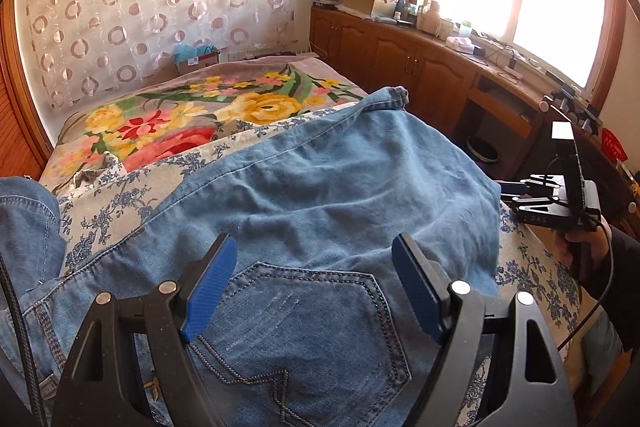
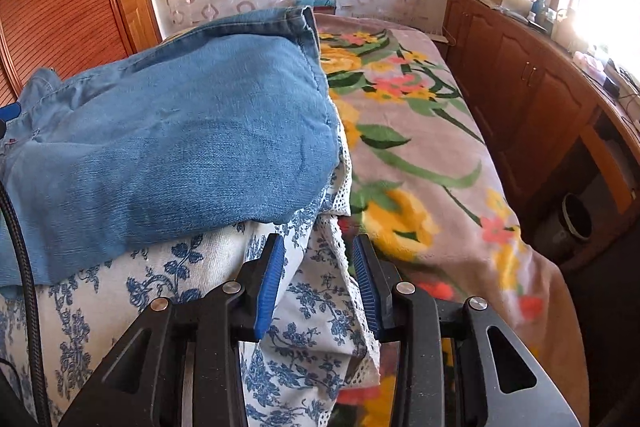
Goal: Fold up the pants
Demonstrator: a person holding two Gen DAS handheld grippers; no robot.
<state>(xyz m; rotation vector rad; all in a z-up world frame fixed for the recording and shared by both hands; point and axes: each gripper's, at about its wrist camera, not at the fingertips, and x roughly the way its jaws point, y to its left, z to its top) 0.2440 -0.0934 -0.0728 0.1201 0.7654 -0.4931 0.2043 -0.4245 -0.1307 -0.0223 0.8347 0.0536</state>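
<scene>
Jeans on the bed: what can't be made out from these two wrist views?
- Jeans: waistband end cut off by the left view's bottom edge and hidden behind the left gripper.
- Layers under the folded leg: hidden by the top layer.
- Right gripper: whether its pads touch the blue-flowered cloth is unclear.

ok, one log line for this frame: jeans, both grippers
jeans: folded over, on blue-floral cloth | left gripper: open above back pocket, nothing gripped | right gripper: partly open, off jeans' edge, nothing gripped
</scene>
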